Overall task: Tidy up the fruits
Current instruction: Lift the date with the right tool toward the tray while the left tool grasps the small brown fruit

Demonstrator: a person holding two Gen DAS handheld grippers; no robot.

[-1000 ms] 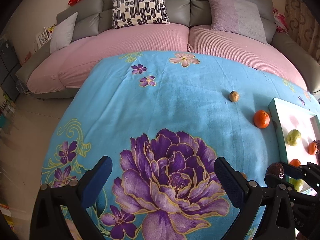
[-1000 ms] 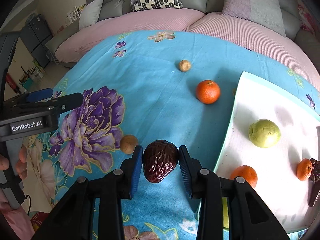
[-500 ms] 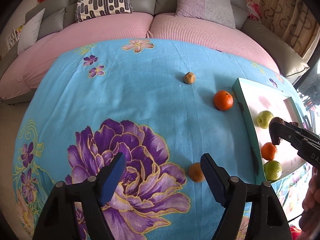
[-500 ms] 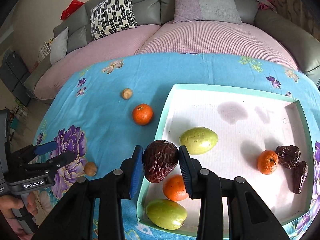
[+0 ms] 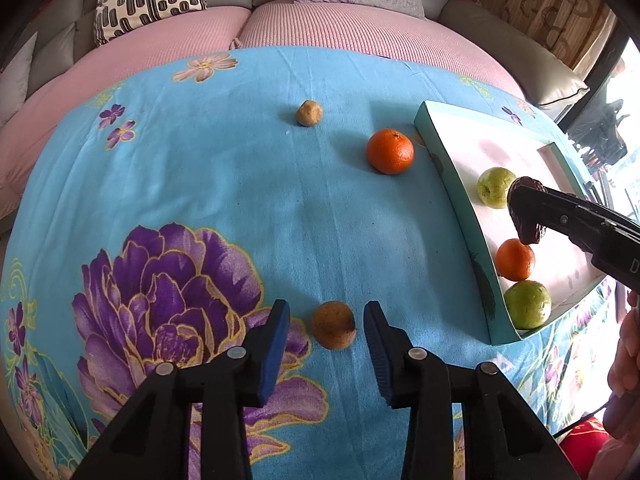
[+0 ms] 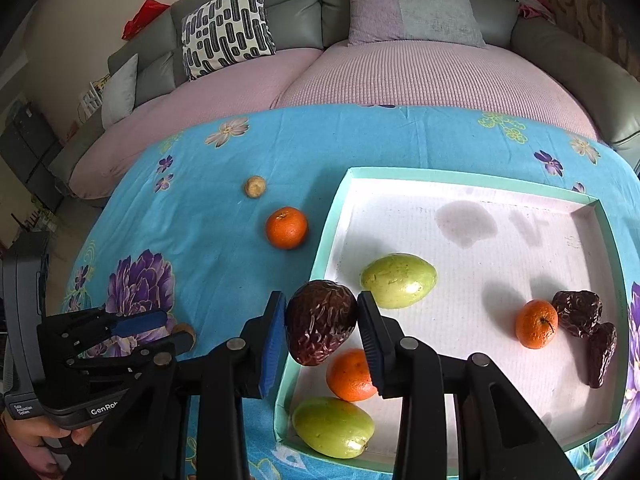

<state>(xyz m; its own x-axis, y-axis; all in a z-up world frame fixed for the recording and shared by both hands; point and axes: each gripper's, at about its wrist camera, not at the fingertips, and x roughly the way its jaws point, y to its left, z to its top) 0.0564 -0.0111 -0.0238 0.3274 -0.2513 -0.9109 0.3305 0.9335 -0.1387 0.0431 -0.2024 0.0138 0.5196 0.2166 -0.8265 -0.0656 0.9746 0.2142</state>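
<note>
My right gripper [image 6: 322,326] is shut on a dark wrinkled date [image 6: 320,322], held over the left edge of the teal-rimmed white tray [image 6: 332,216]. In the tray lie two green fruits [image 6: 398,280], two small oranges [image 6: 536,323] and two more dates [image 6: 578,312]. My left gripper [image 5: 326,330] stands open around a small brown fruit [image 5: 333,330] on the blue cloth, its fingers apart from it on either side. An orange [image 5: 390,151] and another small brown fruit [image 5: 309,112] lie loose on the cloth. The right gripper [image 5: 528,216] with its date shows over the tray [image 5: 452,184].
A blue flowered cloth [image 5: 224,184] covers the table. Behind it runs a pink-cushioned grey sofa [image 6: 400,76] with pillows. A hand [image 5: 624,364] holds the right tool at the right edge.
My right gripper carried the date from above the cloth to the tray's left edge. My left gripper swung right and forward until the small brown fruit came between its open fingers.
</note>
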